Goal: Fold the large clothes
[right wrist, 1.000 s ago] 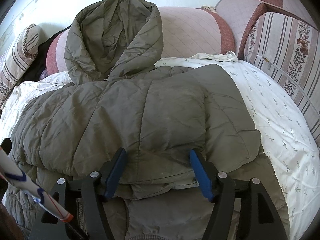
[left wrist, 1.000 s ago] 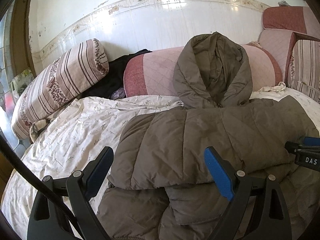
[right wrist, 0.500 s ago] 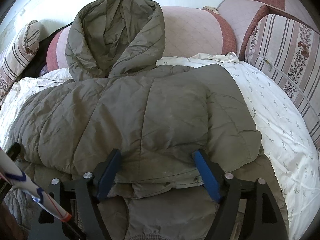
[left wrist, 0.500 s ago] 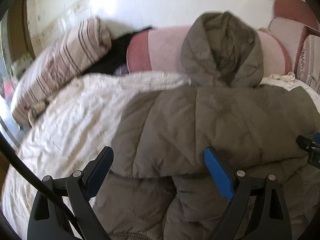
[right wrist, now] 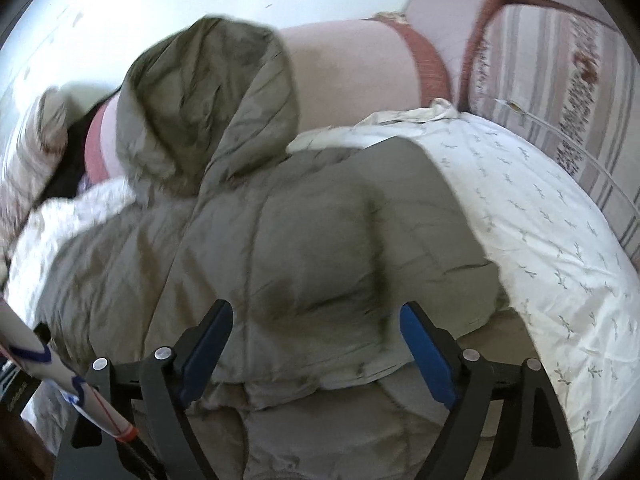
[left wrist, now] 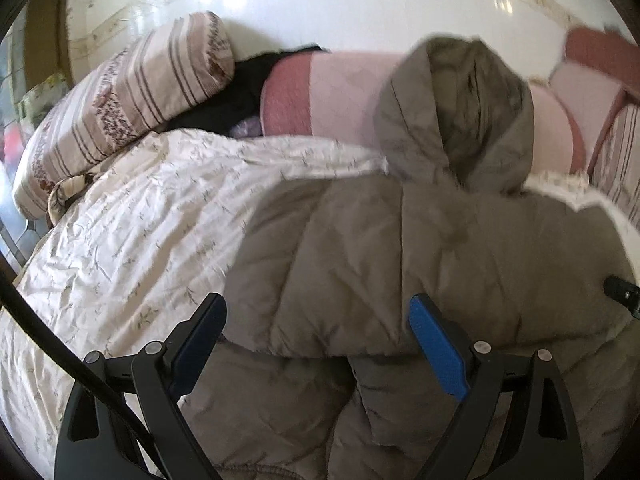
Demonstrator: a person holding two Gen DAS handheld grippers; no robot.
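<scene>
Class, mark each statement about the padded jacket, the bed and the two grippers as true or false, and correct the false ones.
1. The olive padded jacket lies on a floral bedsheet. True.
2. Its hood rests against a pink bolster. True.
3. The left gripper is clamped shut on the jacket. False: its jaws stand open, pinching nothing.
4. The jacket is bright red. False: it is olive grey.
5. A striped cushion lies at the left of the left wrist view. True.
</scene>
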